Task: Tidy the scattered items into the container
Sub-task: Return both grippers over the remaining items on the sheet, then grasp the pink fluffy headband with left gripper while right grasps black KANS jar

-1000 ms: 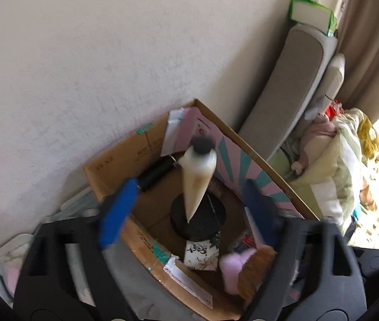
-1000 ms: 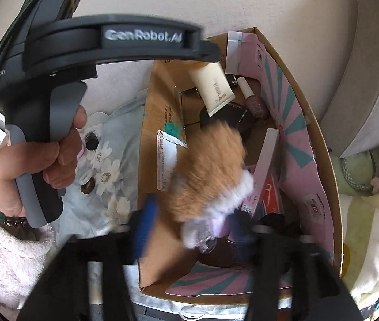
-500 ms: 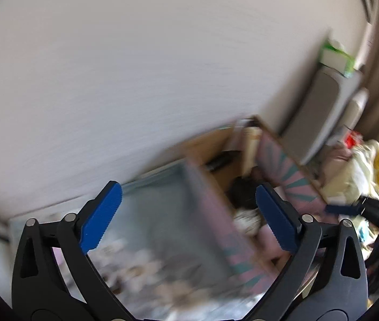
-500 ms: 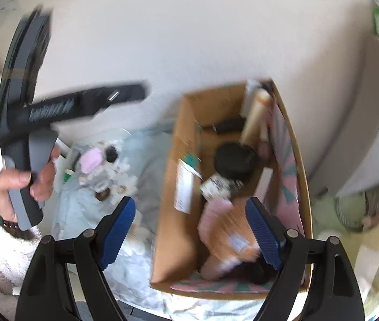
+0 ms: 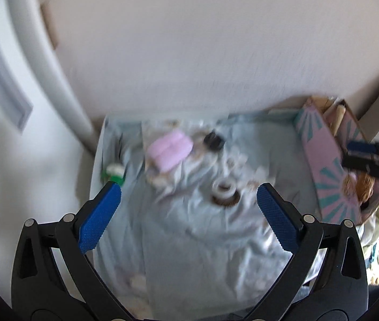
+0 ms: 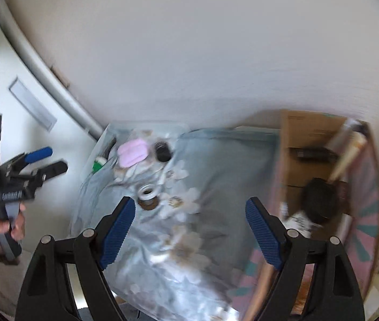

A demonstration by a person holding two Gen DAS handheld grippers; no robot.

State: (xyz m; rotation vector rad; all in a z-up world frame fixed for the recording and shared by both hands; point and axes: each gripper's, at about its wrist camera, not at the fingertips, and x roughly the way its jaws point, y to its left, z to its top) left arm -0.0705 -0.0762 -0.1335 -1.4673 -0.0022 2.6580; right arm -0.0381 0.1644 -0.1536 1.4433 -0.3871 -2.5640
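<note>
On the blue cloth [image 5: 203, 240] lie one pink pouch [image 5: 169, 151] and one white ring [image 5: 225, 186]; both grippers, left [image 5: 188, 215] and right [image 6: 189, 230], are wide open, holding nothing.

Looking down past the right gripper [image 6: 189, 230], blue pads spread wide with nothing between them, over pale floral cloth [image 6: 211, 176]. Sitting open at right: cardboard box [image 6: 310, 133], holding a round black disc [image 6: 320, 200] and a cream tube [image 6: 350, 152] leaning in the far corner. Lying on the cloth: pink pouch [image 6: 132, 152], small white ring [image 6: 148, 191]. Hovering at far left: left gripper [image 6: 26, 165], hand-held; finger gap not resolving through blur.
</note>
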